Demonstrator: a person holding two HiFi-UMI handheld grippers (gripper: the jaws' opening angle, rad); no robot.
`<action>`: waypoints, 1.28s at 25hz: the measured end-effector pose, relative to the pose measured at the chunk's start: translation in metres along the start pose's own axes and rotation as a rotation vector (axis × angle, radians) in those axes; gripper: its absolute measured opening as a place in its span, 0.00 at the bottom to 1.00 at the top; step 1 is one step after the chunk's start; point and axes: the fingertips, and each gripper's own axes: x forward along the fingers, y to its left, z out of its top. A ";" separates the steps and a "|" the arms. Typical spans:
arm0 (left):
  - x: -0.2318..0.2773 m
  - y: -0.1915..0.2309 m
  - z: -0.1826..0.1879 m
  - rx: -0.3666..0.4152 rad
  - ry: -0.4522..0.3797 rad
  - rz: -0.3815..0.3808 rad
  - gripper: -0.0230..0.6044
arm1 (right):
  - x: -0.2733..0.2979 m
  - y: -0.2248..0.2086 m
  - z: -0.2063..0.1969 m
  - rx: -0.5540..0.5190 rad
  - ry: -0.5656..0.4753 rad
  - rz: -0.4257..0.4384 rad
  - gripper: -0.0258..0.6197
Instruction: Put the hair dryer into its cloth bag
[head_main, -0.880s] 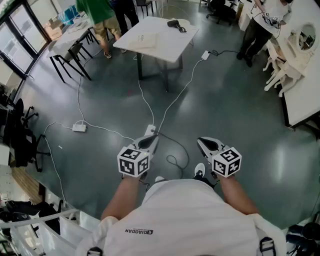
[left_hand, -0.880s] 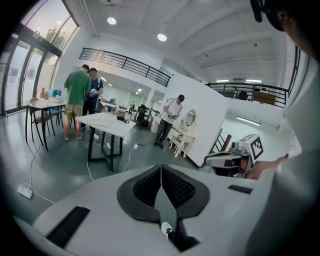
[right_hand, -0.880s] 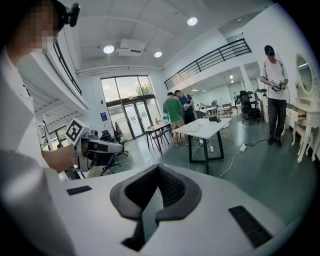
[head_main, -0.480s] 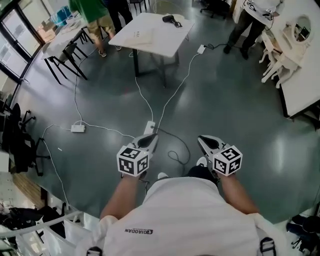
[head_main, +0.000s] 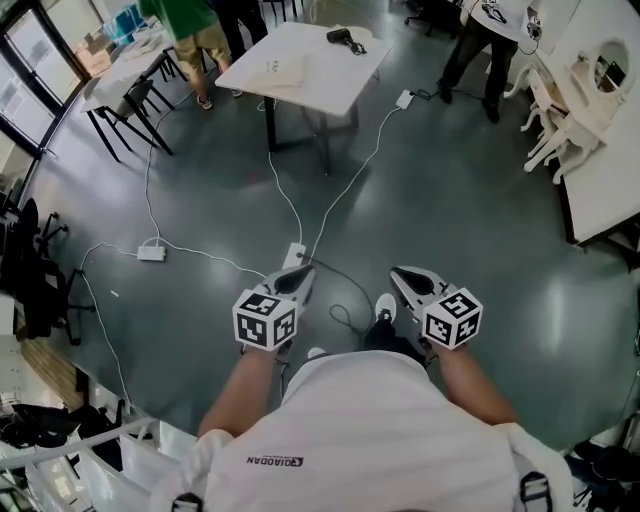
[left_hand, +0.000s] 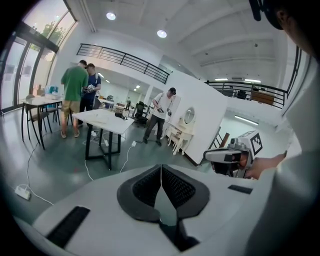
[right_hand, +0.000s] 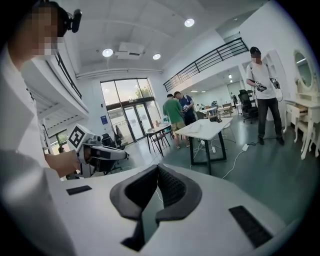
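Note:
A black hair dryer (head_main: 341, 37) lies at the far end of a white table (head_main: 320, 80) across the room. A pale cloth bag (head_main: 281, 68) rests flat on the same table, nearer its left side. In the right gripper view the table (right_hand: 210, 128) stands well ahead with the hair dryer (right_hand: 218, 119) on it. My left gripper (head_main: 298, 278) and right gripper (head_main: 405, 279) are held close in front of my body over the floor, both shut and empty. The left gripper view shows its pads (left_hand: 161, 172) pressed together.
White cables and power strips (head_main: 151, 253) trail over the grey floor between me and the table. Two people (head_main: 190, 30) stand behind the table, another (head_main: 480, 30) at the right. White furniture (head_main: 585, 90) lines the right side, chairs (head_main: 135, 105) the left.
The table, cables and people have slid slightly down and closer in the head view as I walk forward. Both grippers stay shut in the same carried pose.

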 end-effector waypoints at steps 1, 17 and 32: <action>0.005 0.000 0.003 -0.002 0.001 0.008 0.09 | 0.004 -0.007 0.004 0.001 -0.001 0.010 0.07; 0.174 -0.011 0.104 -0.018 -0.031 0.113 0.09 | 0.024 -0.202 0.084 -0.037 -0.033 0.094 0.07; 0.253 -0.024 0.132 -0.005 0.018 0.158 0.09 | 0.006 -0.292 0.090 -0.006 -0.010 0.102 0.07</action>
